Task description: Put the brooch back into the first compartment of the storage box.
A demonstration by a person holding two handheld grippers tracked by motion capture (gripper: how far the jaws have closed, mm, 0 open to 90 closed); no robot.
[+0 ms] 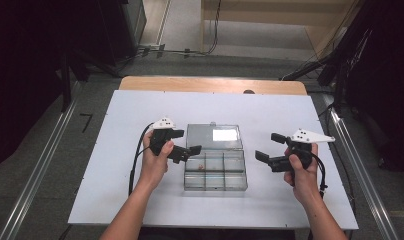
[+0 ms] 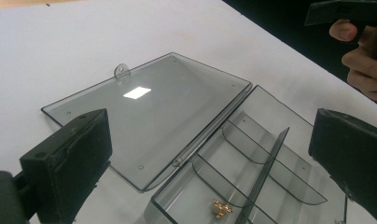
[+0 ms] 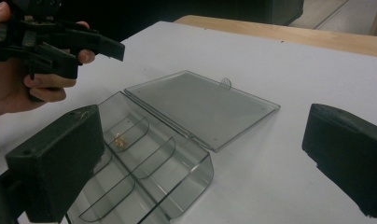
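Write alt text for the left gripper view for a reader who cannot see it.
A clear plastic compartment box lies open on a white table, its lid folded flat beside it and a small gold item in one compartment. The left gripper has its two black jaws wide apart in the foreground, holding nothing.

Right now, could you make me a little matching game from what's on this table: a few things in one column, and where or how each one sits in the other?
Things:
1. lid
2. small gold piece
3. left gripper
4. right gripper

States:
A. lying in a compartment of the clear box
B. folded back flat on the table
C. jaws apart, off to the box's right, clear of it
D. jaws apart, at the box's left edge

Pairs: 1-B, 2-A, 3-D, 4-C
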